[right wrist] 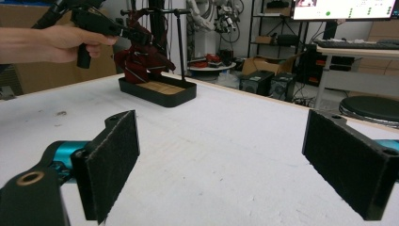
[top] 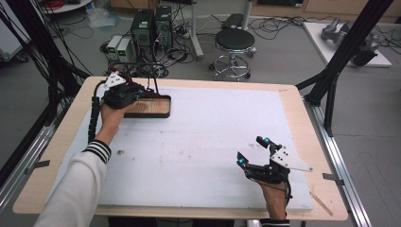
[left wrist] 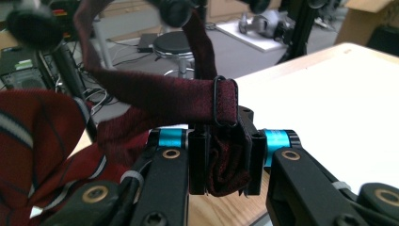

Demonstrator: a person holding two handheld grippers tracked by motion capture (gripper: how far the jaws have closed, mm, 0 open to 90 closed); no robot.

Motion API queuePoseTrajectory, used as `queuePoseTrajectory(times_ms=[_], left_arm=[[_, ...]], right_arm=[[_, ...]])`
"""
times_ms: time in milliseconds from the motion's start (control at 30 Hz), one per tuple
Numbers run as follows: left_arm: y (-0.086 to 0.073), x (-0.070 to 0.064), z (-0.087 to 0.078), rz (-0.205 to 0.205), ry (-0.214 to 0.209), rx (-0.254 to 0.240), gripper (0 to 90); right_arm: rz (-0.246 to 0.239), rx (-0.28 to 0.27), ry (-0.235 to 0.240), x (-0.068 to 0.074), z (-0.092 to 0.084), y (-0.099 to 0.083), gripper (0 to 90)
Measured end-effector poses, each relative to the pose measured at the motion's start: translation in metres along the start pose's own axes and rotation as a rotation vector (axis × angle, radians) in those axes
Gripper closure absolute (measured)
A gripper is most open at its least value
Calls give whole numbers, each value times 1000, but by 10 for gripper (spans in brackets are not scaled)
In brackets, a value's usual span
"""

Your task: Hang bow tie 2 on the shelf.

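Observation:
A dark red striped tie (left wrist: 33, 136) hangs on a thin black rack (right wrist: 180, 47) that rises from a black tray with a wooden floor (top: 163, 113) at the table's far left. My left gripper (left wrist: 226, 162) is shut on a fold of the tie's dark red strap (left wrist: 164, 96), just below its black slider (left wrist: 219, 101). From above, that gripper (top: 135, 92) sits at the tray's left end, over the tie (top: 142, 90). My right gripper (top: 252, 150) rests low at the front right, open, with nothing between its pads (right wrist: 113, 160); it faces the tray (right wrist: 155, 96) and tie (right wrist: 141, 59).
A white foam sheet (top: 198, 142) covers most of the wooden table. A thin wooden stick (top: 321, 203) lies at the front right corner. Beyond the far edge stand a black stool (top: 235, 40) and computer towers (top: 151, 26). Black frame posts (top: 340, 56) flank the table.

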State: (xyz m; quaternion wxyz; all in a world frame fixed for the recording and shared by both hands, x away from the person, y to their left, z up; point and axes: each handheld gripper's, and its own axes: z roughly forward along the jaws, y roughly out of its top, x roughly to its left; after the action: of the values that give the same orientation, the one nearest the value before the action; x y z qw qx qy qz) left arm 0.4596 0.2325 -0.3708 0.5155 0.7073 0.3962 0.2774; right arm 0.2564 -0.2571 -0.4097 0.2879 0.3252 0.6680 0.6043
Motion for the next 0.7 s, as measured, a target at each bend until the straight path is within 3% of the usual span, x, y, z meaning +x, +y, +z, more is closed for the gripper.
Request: queuePoseTrajectory(times_ms=[100,400,567,700], left_arm=[[-5,1,1,-10,31,6,774],[-10,1,5,-3,47,50,775],[-17,2,9,-23,66,87,774],[-16,1,9,-19,61,73,766]], right_arm=[[8,-2,5,1,0,1,109],[8,-2,8,2,1,1,109],[10,-8,11,3,0,2,109],[16,-9,10,2,0,2,109]])
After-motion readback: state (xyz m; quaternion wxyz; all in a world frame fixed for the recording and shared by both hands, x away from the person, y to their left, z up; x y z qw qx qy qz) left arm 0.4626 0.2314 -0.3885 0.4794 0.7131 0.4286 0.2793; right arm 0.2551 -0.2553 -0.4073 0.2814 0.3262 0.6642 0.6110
